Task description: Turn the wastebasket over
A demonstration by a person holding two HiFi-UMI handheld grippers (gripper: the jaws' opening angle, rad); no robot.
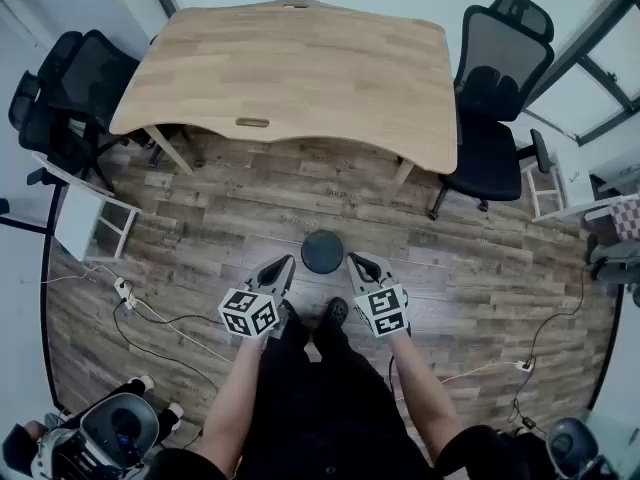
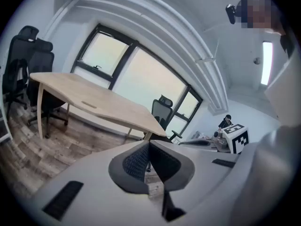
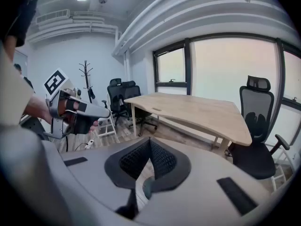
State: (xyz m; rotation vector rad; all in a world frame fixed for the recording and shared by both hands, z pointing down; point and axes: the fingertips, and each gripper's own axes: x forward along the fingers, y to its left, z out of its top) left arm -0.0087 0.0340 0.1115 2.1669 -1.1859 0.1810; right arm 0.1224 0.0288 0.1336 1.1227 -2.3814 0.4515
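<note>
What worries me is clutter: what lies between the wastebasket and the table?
Only bare wood floor, seen in the head view; the wastebasket stands apart from the table.

A: Quick tally for you: one table (image 1: 300,68).

B: Chairs (image 1: 95,68): you've got three, two (image 1: 45,123) at the table's left end and one (image 1: 500,68) at its right.

A: One wastebasket (image 1: 322,251).

B: You hold two grippers, left gripper (image 1: 289,261) and right gripper (image 1: 352,259). One marker cube each, so two cubes (image 1: 248,313) (image 1: 383,310).

A: White racks (image 1: 95,223): two, counting the far-side one (image 1: 545,183).

B: What look like power strips (image 1: 125,290): two (image 1: 525,365), each small, so you may want to check.

A: One coat stand (image 3: 86,74), seen only in your right gripper view.
</note>
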